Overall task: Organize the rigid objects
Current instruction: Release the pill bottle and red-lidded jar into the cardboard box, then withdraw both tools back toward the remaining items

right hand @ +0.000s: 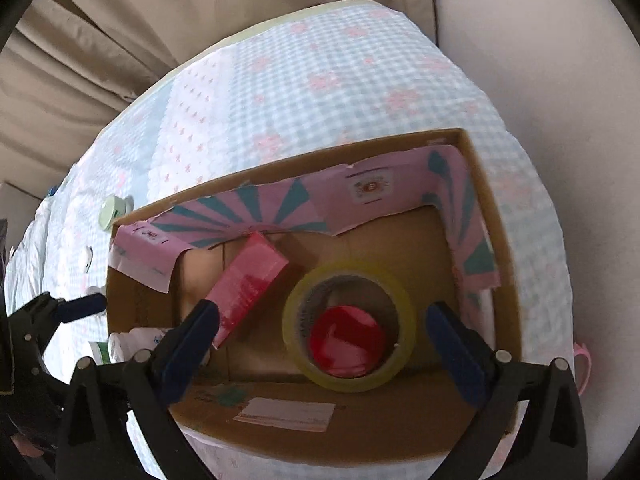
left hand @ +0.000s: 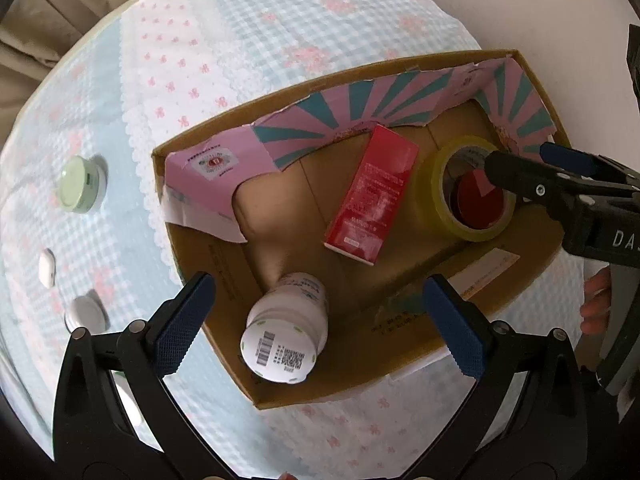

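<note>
The left tongs (left hand: 316, 324) stand wide apart above the near end of an open cardboard box (left hand: 400, 364), pointing down into it. Between the two pads, touching neither, a white bottle (left hand: 286, 336) stands inside the box with its barcoded end facing the camera. Farther in, a red carton (left hand: 370, 196) lies tilted on the box floor, and just beside it a roll of yellow tape (left hand: 430, 196) lies flat around a red disc (left hand: 476, 204).

The right tongs (right hand: 320, 340) are likewise spread, empty, and hang over the tape (right hand: 404, 344); their pads flank it without touching.

The box sits on a worktop covered with a blue-checked cloth (left hand: 260, 32). Outside the box, a green-lidded jar (left hand: 80, 186) and some small white items (left hand: 84, 312) lie on the cloth.
</note>
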A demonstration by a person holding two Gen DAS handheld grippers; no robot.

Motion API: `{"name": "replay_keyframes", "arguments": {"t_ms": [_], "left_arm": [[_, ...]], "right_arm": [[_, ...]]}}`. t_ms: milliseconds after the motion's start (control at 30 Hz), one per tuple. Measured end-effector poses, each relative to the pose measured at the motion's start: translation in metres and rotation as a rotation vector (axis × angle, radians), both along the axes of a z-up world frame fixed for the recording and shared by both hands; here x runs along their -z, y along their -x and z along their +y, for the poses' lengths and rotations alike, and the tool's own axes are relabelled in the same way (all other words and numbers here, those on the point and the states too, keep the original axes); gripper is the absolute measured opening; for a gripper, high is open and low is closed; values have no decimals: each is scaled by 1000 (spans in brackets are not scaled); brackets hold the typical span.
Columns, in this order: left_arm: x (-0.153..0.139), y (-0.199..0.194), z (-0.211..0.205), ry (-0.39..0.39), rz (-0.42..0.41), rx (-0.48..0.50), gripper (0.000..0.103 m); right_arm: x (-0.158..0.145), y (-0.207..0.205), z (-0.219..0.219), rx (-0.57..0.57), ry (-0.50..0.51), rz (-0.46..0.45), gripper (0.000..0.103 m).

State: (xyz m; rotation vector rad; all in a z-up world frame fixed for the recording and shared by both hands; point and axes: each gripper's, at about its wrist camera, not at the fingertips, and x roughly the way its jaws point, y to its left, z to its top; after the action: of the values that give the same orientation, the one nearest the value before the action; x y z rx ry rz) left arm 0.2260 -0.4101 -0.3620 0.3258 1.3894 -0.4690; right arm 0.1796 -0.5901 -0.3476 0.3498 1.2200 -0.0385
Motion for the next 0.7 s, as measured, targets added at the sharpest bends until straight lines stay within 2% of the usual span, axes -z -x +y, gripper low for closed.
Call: {"name": "replay_keyframes", "arguments": {"t_ms": [200, 333, 500, 700], "left_arm": [[-6, 3, 6, -12, -6, -17, 103], [-25, 8, 11, -3, -26, -30, 103], [-59, 15, 21, 25, -74, -60, 103], [-117, 30, 47, 75, -128, -112, 103]], "right_arm": [[-5, -1, 0, 12, 6, 12, 103], [-22, -1, 0, -14, 25, -3, 103], [-56, -1, 8, -37, 44, -32, 103], [-108, 13, 24, -28, 50, -80, 103]]}}
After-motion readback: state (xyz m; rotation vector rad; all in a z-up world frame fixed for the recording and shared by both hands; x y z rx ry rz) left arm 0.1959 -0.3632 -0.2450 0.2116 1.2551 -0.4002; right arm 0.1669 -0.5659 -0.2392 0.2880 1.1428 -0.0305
